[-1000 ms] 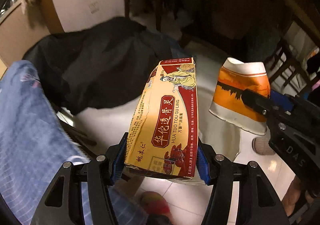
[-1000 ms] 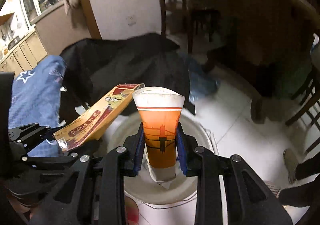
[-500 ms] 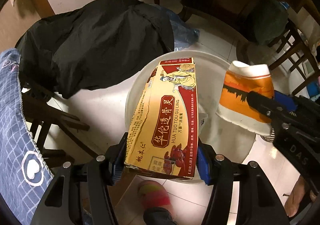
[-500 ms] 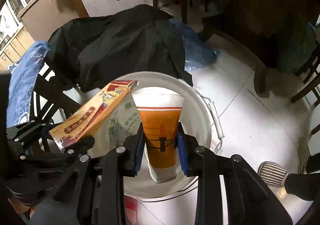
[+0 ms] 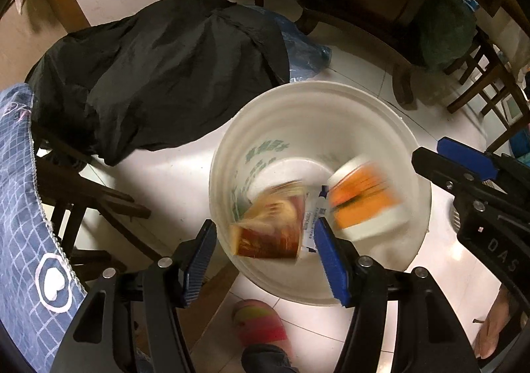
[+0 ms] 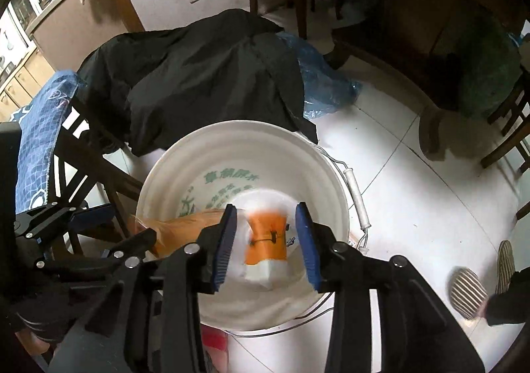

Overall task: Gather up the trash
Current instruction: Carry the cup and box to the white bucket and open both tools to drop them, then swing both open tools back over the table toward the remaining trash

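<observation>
A white plastic bucket [image 5: 331,101] stands on the tiled floor below both grippers; it also shows in the right wrist view [image 6: 159,174]. My left gripper [image 5: 266,255] is open above its near rim. A yellow and red cardboard box [image 5: 271,224] is blurred, falling inside the bucket. My right gripper [image 6: 266,242] is open over the bucket. An orange and white paper cup [image 6: 266,240] is blurred, falling inside; it also shows in the left wrist view [image 5: 364,200]. The right gripper shows at the right of the left wrist view [image 5: 463,171].
A chair draped with a black jacket [image 5: 165,68] stands behind the bucket, with a blue plastic bag [image 6: 324,84] beside it. A blue patterned cloth [image 5: 20,207] hangs at the left. Wooden chairs [image 5: 490,75] and a table stand at the right. Slippered feet [image 5: 261,326] are near the bucket.
Both grippers have opened. The box has dropped from the left gripper and the cup from the right gripper; both are falling into the bucket.
</observation>
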`<state>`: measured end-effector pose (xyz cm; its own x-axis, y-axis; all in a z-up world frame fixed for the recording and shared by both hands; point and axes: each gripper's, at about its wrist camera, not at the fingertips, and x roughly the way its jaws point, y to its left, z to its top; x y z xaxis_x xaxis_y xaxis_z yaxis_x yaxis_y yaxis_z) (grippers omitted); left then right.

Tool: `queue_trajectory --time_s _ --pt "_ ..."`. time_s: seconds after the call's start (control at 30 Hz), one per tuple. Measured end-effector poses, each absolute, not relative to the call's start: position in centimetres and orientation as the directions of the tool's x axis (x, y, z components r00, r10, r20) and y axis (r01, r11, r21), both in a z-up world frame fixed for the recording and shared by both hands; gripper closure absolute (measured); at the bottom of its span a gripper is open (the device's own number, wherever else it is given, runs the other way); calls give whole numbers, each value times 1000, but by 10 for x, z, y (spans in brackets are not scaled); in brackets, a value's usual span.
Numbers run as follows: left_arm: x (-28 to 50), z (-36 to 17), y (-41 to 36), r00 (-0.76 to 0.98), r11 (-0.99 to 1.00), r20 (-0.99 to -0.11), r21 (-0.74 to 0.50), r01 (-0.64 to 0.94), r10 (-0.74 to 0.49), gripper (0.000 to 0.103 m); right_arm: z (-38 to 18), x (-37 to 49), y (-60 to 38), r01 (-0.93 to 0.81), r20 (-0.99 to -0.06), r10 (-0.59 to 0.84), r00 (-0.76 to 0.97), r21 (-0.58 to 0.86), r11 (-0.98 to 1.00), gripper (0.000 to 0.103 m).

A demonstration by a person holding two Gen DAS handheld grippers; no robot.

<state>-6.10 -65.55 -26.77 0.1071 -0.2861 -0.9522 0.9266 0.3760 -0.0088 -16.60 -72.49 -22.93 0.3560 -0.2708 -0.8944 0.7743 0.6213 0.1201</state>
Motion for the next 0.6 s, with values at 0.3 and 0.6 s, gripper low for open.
queue_trajectory --time_s 0.3,0.6 --pt "-58 -252 -644 132 378 -939 2 926 -316 35 -211 -172 -723 791 -866 -341 367 98 603 47" --pt "-41 -118 -549 294 421 -777 41 906 -557 33 -104 -167 -651 720 -581 -566 585 50 693 36"
